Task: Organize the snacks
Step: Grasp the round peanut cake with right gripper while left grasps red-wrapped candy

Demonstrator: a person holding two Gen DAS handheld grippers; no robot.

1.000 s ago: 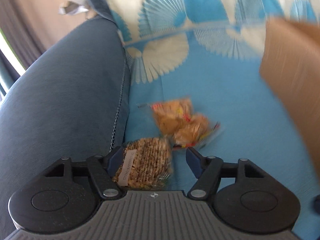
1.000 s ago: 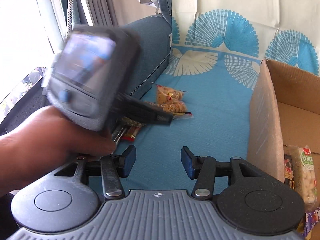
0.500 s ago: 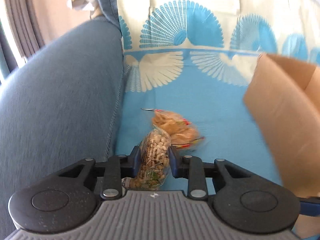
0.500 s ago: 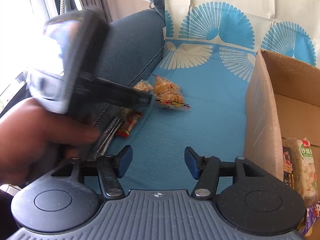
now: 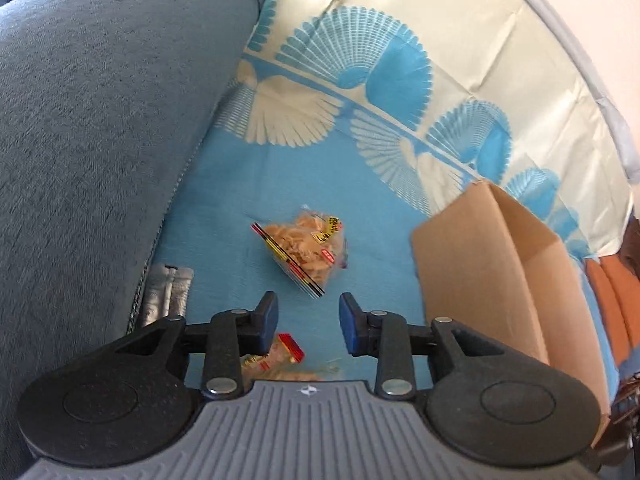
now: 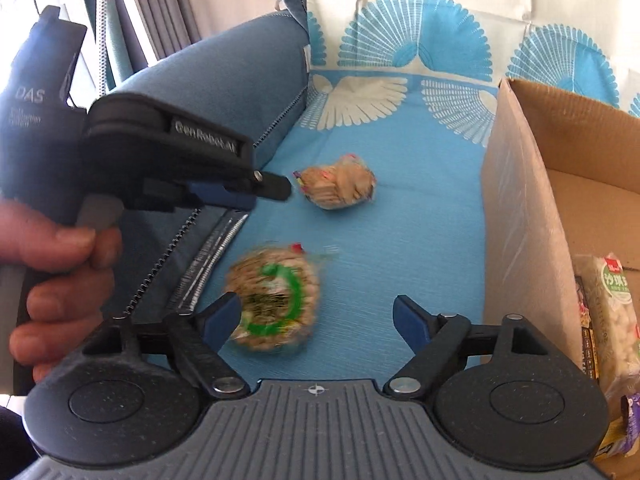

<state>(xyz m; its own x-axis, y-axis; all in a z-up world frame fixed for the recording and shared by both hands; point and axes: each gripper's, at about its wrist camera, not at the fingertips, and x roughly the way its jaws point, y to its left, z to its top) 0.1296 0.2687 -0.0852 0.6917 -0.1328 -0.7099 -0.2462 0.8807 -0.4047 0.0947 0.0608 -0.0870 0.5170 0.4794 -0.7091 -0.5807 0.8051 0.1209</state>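
- The left gripper [image 5: 308, 320] hangs over the blue sofa cover [image 5: 372, 296] with its jaws spread apart and nothing between them; a red-ended snack wrapper [image 5: 280, 354] lies on the cover just under its left finger, partly hidden by the gripper body.
- The right gripper [image 6: 318, 318] has its jaws spread wide and grips nothing — its left fingertip [image 6: 222, 314] overlaps the edge of the round peanut packet [image 6: 276, 300], though whether they touch I cannot tell.
- That peanut packet, blurred, lies flat on the cover near the sofa arm [image 6: 224, 92], green-ringed face up; being roughly round, it shows no clear long axis.
- Beside it, along the zipped seam of the arm, a silvery foil strip [image 6: 212, 256] runs lengthwise away from the camera.
- Farther on, the clear biscuit bag [image 6: 340, 186] sits well apart from the peanut packet; in the left view its long axis runs diagonally, striped sealed edge toward the gripper.
- Open blue cover lies between both packets and the cardboard box [image 6: 516, 208] — the box wall stands upright on the right, closing that side.
- Inside the box, a white-and-green snack pack [image 6: 614, 312] lies with its length running away from the camera.
- The patterned backrest [image 6: 420, 40] bounds the far end.
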